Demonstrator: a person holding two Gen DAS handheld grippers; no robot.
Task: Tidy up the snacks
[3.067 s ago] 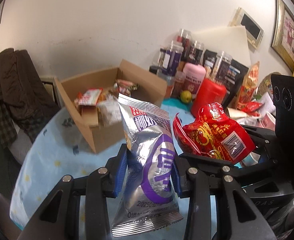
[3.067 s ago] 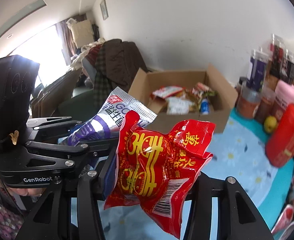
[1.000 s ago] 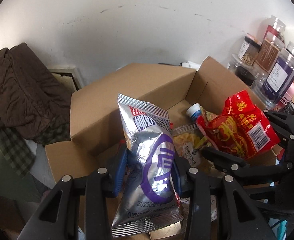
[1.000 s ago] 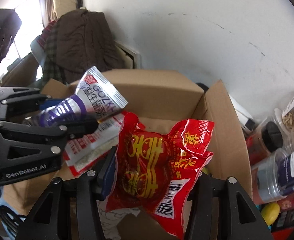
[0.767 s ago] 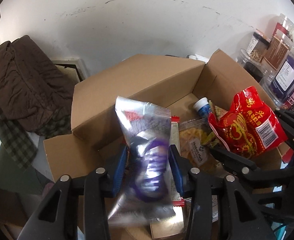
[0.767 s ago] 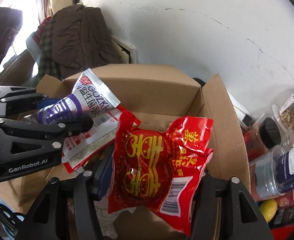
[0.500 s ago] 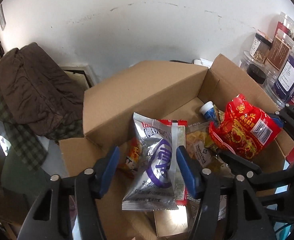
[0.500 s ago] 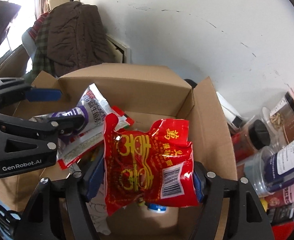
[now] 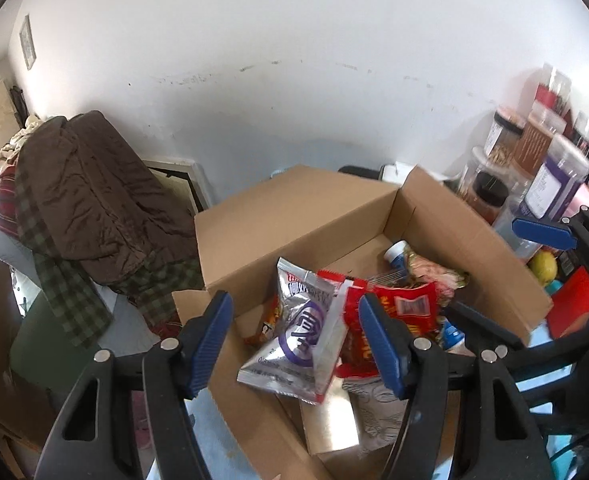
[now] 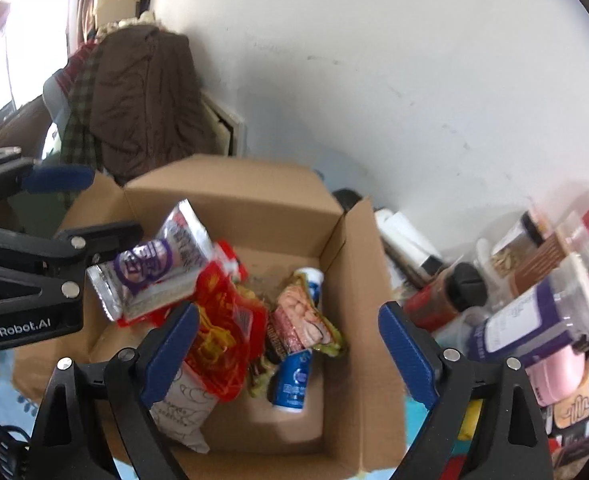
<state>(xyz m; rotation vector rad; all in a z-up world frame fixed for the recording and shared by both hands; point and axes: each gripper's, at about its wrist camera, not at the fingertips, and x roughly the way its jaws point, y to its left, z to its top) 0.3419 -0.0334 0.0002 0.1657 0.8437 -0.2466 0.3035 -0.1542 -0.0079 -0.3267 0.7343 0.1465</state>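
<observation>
Silver-and-purple snack packet (image 9: 303, 330), crinkled, lying inside cardboard box (image 9: 294, 216) atop red packet (image 10: 222, 328); long axis slanted toward the box's back wall. Left gripper (image 9: 299, 340) spread above it, nothing pinched. Right gripper (image 10: 286, 352) angled down over the box, jaws opening, nothing between.
</observation>
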